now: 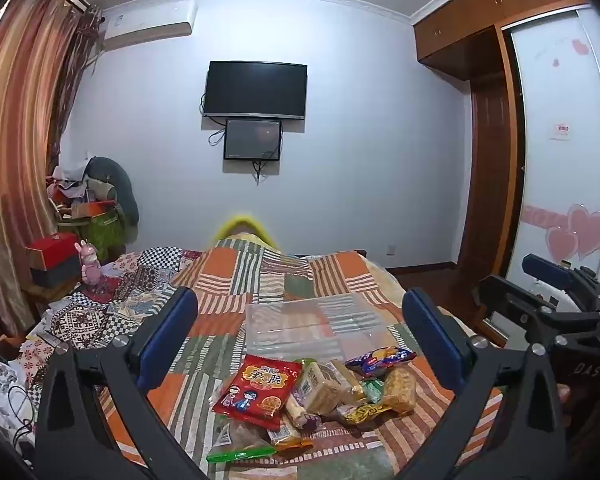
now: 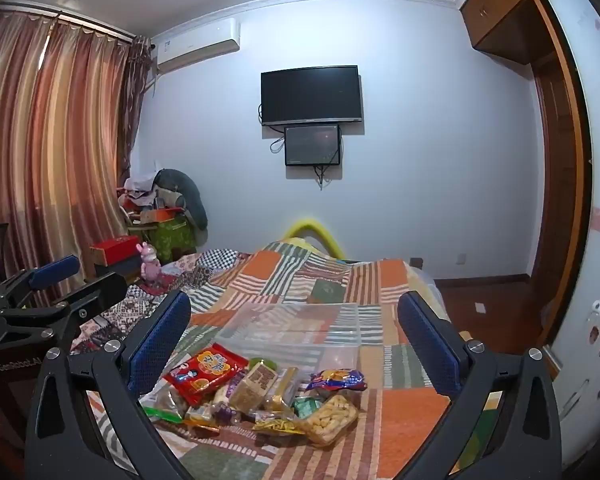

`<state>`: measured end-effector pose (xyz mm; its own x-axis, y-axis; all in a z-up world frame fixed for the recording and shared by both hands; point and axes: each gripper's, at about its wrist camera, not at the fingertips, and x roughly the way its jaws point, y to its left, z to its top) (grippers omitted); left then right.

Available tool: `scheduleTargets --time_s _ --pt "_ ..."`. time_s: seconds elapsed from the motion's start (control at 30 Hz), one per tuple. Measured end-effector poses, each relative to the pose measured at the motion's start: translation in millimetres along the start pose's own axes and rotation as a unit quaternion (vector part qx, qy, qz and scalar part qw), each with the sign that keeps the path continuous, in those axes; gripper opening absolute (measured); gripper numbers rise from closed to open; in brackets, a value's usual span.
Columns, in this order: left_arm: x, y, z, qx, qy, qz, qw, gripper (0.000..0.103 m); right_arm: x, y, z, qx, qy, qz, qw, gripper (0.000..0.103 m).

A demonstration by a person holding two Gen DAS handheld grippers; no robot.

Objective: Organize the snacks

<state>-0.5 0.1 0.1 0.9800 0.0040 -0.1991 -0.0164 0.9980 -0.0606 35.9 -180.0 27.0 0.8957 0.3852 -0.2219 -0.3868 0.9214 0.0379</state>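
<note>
bedspread (image 1: 260, 280): woven cloth, matt, patchwork
bin (image 1: 316, 324): clear plastic, smooth, faint sheen
red packet (image 1: 260, 390): glossy plastic film, crinkled
cracker pack (image 2: 330, 420): clear glossy wrap
left gripper (image 1: 300, 332): matt black plastic frame, blue textured pads, silver metal screws
wardrobe (image 1: 488, 152): brown wood, semi-gloss
curtain (image 2: 40, 140): striped cloth
</note>
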Motion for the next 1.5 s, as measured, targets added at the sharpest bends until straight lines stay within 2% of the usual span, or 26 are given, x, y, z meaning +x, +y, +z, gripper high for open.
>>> scheduleTargets --time_s 0.23,0.27,0.43,1.5 --pt "-4.1 3.3 0.9 0.001 0.003 -0.007 1.0 0.103 -0.6 0.3 -0.3 0.001 0.004 0.002 1.0 0.103" --pt "0.3 4.1 -5.8 -0.001 0.003 0.003 1.0 0.103 -0.7 0.1 -0.4 0.001 0.005 0.002 1.0 0.103" --pt "-0.2 4.4 -8.0 0.003 0.005 0.006 1.0 0.103 -2.5 0.9 4.1 0.004 0.006 0.003 1.0 0.103" --pt "2.2 -0.1 -6.8 0.008 0.006 0.009 0.9999 0.103 -1.5 1.2 1.3 0.008 0.011 0.006 1.0 0.103"
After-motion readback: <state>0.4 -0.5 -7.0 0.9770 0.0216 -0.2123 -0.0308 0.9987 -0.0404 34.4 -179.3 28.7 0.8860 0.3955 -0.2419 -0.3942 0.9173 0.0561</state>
